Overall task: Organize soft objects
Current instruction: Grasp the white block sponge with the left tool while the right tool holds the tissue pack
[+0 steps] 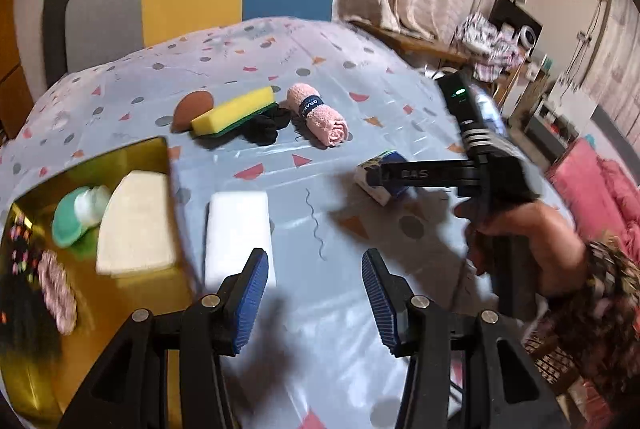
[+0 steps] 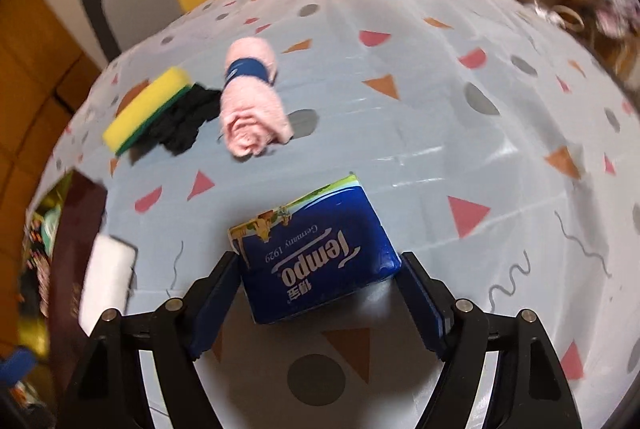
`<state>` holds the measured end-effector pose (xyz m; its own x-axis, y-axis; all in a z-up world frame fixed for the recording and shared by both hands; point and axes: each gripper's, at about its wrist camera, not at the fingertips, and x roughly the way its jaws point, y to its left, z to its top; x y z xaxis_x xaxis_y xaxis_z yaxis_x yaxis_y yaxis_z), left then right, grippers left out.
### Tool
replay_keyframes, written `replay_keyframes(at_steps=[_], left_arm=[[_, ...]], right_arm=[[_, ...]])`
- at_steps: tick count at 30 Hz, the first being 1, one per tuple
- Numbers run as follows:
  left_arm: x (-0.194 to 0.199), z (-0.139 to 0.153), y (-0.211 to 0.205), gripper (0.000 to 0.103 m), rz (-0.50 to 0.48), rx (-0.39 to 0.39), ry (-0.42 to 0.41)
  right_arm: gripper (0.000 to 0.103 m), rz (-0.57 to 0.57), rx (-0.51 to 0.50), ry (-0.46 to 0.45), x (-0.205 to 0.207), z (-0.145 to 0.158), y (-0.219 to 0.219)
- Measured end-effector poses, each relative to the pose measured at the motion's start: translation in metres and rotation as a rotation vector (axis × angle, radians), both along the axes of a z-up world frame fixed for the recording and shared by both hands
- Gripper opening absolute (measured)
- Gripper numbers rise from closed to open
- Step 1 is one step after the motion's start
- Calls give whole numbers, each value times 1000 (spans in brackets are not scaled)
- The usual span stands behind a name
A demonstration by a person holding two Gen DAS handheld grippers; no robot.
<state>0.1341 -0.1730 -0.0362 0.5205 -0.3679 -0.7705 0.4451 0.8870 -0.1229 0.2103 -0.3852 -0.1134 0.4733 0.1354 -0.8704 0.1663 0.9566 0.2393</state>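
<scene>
Right gripper [image 2: 318, 305]: fingers spread to either side of a blue tissue pack [image 2: 316, 249] lying on the desk [image 2: 440, 133]; the pads sit at or just beside the pack's two ends, and whether they press on it cannot be told; the pack rests near the desk's middle, well apart from the tin. Left gripper [image 1: 314, 299]: fingers spread, nothing between them, above bare desk just beside a white sponge block [image 1: 238, 233]. Gold tin [image 1: 132, 157] at the desk's left side holds a cream sponge [image 1: 136, 225], a green and white puff [image 1: 80, 213] and a pink scrunchie [image 1: 60, 293]. Farther back lie a brown puff [image 1: 192, 109], a yellow and green sponge [image 1: 236, 111], a black fabric item [image 1: 266, 127] touching that sponge, and a rolled pink towel [image 1: 320, 115] with a blue band.
</scene>
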Motion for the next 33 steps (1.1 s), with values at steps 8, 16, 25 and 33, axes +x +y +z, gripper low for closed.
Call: replay_keyframes(at_steps=[8, 16, 25, 33], left_arm=[[68, -43, -41, 49, 27, 329, 95], [91, -70, -48, 49, 68, 478, 114], [82, -62, -44, 56, -18, 258, 175], [73, -55, -34, 57, 73, 311, 100]], right_arm=[[80, 27, 21, 31, 1, 0, 11], [80, 22, 55, 40, -2, 0, 12], [80, -25, 111, 39, -1, 2, 1], [80, -45, 126, 38, -2, 3, -5]])
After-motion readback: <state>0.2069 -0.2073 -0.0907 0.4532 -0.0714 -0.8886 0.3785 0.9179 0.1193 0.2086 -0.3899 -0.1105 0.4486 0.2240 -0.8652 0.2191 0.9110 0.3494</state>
